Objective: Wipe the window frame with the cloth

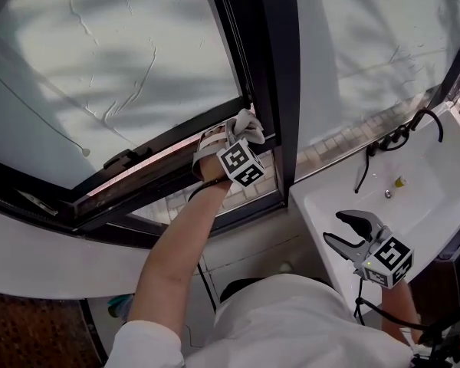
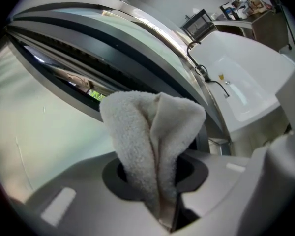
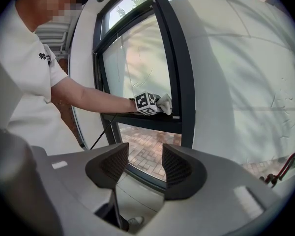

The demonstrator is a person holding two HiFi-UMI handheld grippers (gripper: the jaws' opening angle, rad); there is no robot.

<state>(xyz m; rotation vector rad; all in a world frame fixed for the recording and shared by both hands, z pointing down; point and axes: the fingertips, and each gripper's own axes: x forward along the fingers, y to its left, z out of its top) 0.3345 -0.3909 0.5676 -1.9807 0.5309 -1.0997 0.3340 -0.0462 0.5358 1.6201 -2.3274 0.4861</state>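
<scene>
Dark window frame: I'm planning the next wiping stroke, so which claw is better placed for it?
Left. The left claw is shut on the white terry cloth, which is already at the dark metal window frame. The right claw is open and empty, low over the white sink, apart from the frame.

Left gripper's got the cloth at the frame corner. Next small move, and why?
Probably slide the left gripper leftward along the horizontal frame bar, cloth pressed to it. Its jaws are shut on the cloth, which sits at the junction with the vertical post, so the bar only runs on to the left. The right gripper is open and empty over the sink.
</scene>
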